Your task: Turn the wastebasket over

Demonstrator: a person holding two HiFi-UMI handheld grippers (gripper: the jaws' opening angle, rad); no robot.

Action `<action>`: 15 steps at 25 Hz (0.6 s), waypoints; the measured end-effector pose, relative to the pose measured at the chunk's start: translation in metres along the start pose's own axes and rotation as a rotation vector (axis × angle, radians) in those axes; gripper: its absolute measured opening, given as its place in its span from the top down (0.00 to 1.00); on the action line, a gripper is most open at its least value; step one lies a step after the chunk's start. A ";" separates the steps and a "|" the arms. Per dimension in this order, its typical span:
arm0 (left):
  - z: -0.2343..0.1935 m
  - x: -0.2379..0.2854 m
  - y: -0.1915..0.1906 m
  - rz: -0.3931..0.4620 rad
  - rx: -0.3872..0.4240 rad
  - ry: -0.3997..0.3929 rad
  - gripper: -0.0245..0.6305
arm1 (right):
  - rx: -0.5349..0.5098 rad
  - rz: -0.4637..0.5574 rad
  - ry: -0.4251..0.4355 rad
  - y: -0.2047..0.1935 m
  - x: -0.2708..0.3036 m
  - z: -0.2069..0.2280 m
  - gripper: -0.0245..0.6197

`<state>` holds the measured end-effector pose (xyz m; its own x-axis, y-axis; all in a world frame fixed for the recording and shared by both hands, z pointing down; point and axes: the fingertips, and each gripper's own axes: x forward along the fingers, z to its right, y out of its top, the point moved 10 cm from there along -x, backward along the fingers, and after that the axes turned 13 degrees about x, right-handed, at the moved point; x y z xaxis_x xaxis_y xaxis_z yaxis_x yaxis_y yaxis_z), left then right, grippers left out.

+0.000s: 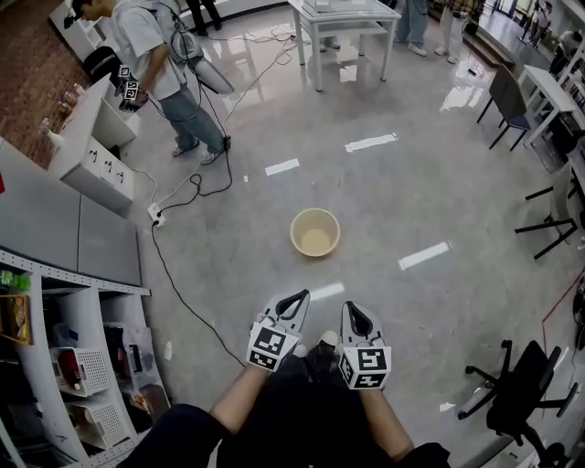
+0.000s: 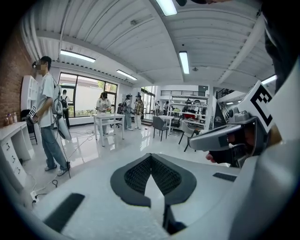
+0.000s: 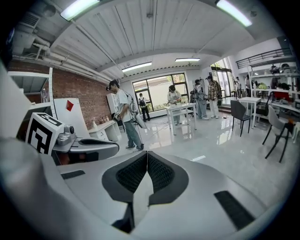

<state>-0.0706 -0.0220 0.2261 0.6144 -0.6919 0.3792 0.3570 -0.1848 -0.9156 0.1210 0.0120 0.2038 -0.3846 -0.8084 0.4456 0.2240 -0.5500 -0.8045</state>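
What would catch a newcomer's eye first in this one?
A cream wastebasket stands upright, mouth up, alone on the grey floor at centre. Below it the left hand-held gripper and right hand-held gripper point toward it, both shut and empty. Another person stands upper left.

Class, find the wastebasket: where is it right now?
In the head view, the wastebasket stands mouth up on the floor near the centre, ahead of the left gripper and right gripper, touching neither.

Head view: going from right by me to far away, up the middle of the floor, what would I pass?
left gripper and right gripper, side by side → wastebasket → white floor strip → white table
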 end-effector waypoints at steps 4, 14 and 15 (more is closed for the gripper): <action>-0.003 0.018 0.003 -0.015 0.025 0.022 0.95 | -0.017 -0.004 0.023 0.011 0.012 0.020 0.95; -0.023 0.060 -0.014 -0.061 0.082 0.006 0.95 | -0.011 -0.042 0.044 0.013 0.064 0.046 0.95; -0.028 0.067 -0.017 -0.059 0.077 0.003 0.95 | -0.014 -0.038 0.042 0.016 0.072 0.048 0.95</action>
<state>-0.0551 -0.0852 0.2630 0.5889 -0.6834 0.4315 0.4452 -0.1714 -0.8789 0.1400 -0.0657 0.2419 -0.4298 -0.7775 0.4591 0.1965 -0.5768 -0.7929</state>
